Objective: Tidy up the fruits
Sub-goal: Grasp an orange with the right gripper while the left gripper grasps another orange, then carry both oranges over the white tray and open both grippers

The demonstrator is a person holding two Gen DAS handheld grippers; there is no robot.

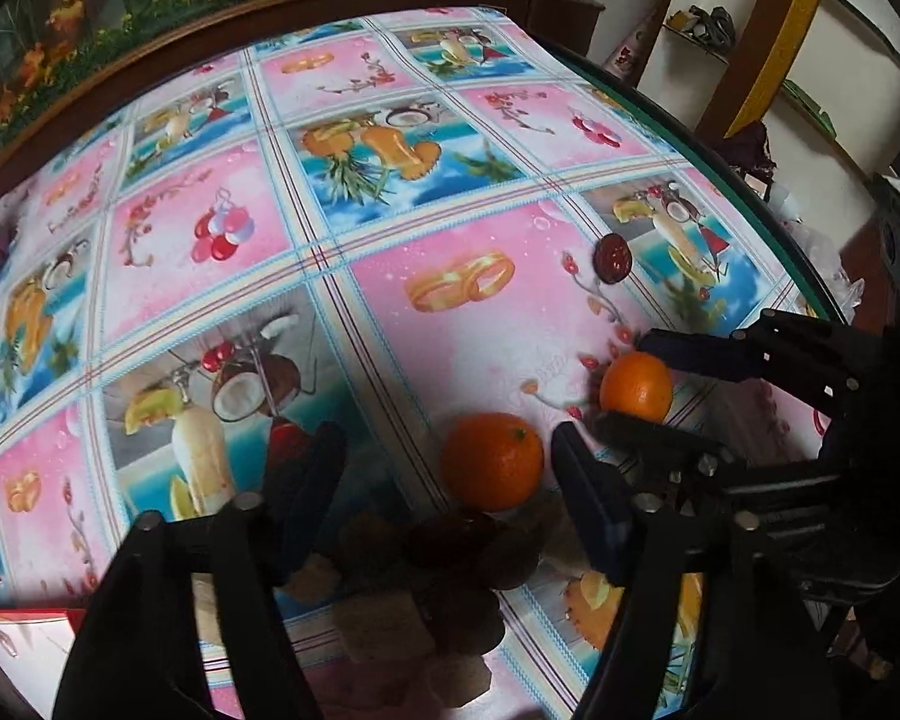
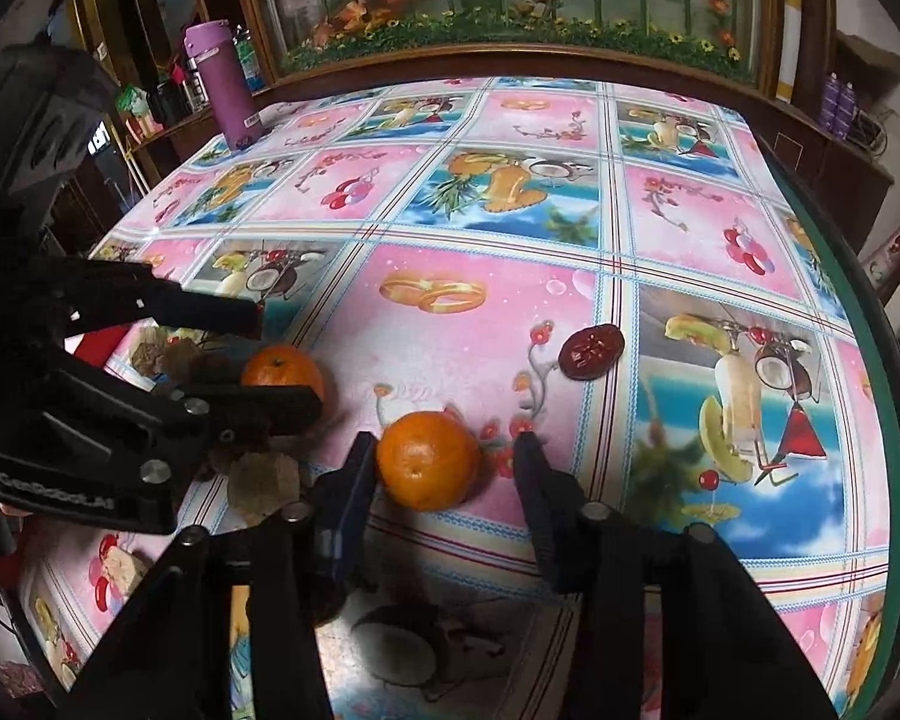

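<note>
Two oranges lie on the patterned tablecloth. My left gripper is open with one orange between its fingers, near the right finger; a heap of dark dates and walnuts lies just below it. My right gripper is open around the other orange, which touches its left finger; in the left wrist view this orange sits between the right gripper's black jaws. A single dark red date lies apart on the cloth, also in the left wrist view.
A purple bottle stands at the far left corner of the table. The table's green edge runs along the right. A wooden-framed floral panel backs the table. Walnuts lie under the left gripper.
</note>
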